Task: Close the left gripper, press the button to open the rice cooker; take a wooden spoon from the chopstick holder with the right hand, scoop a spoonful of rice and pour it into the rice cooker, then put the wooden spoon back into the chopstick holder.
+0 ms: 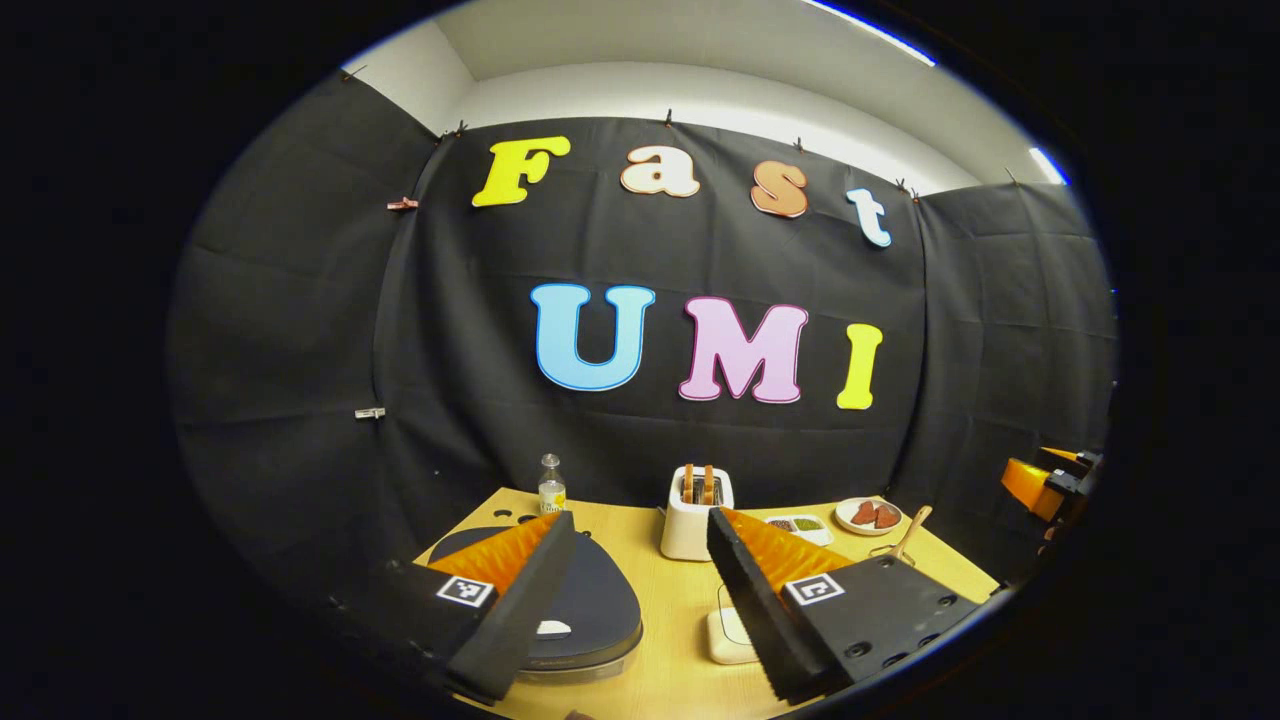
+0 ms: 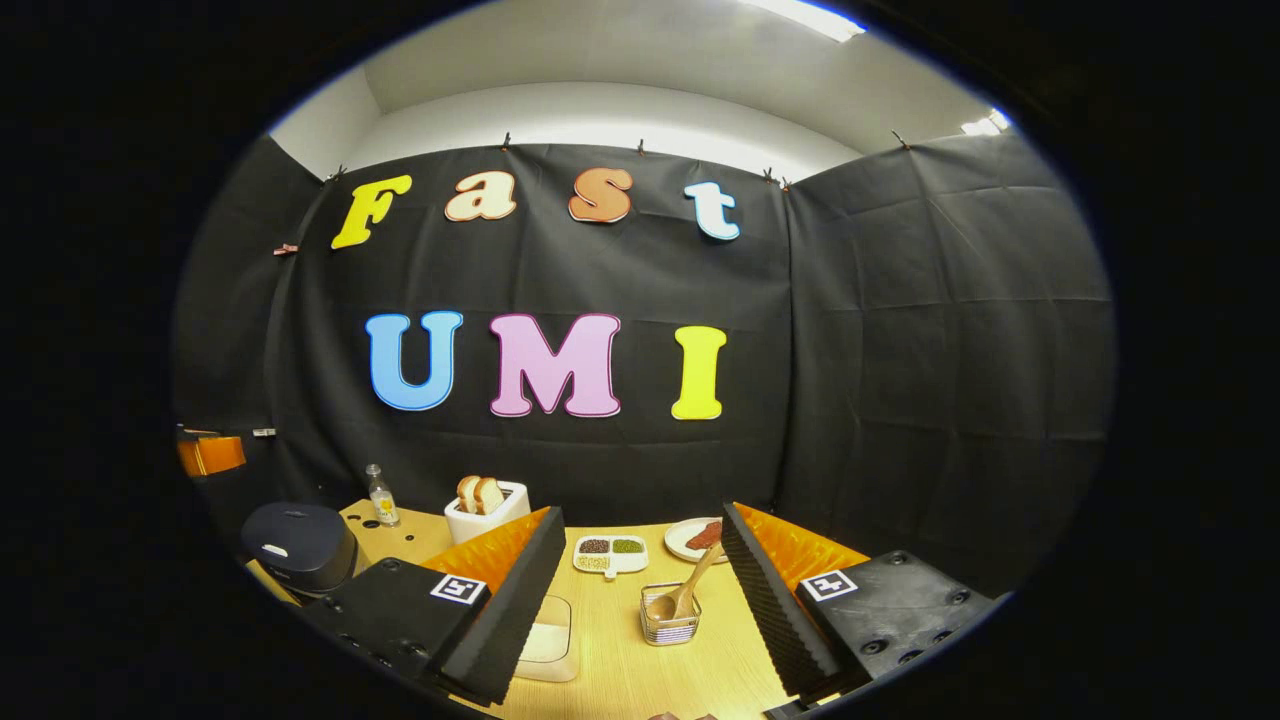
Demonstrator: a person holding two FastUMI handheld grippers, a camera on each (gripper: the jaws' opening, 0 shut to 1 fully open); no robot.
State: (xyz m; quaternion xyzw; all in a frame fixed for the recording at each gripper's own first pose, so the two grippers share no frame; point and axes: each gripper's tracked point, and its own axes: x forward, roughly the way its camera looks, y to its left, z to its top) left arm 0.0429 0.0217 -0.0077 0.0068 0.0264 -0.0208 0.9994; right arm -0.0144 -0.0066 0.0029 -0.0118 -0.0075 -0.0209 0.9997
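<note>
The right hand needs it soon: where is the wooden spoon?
In the right gripper view the wooden spoon leans in the chopstick holder between the open fingers, in front of the divided dish.

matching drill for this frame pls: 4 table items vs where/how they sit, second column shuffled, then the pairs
Things:
1. rice cooker
2. wooden spoon
3. bread slices
4. glass bottle

States:
A. standing in the toaster slots
B. lid down, at the table's left end
C. upright near the back wall, between cooker and toaster
D. leaning in the wire chopstick holder

Pairs: 1-B, 2-D, 3-A, 4-C
</note>
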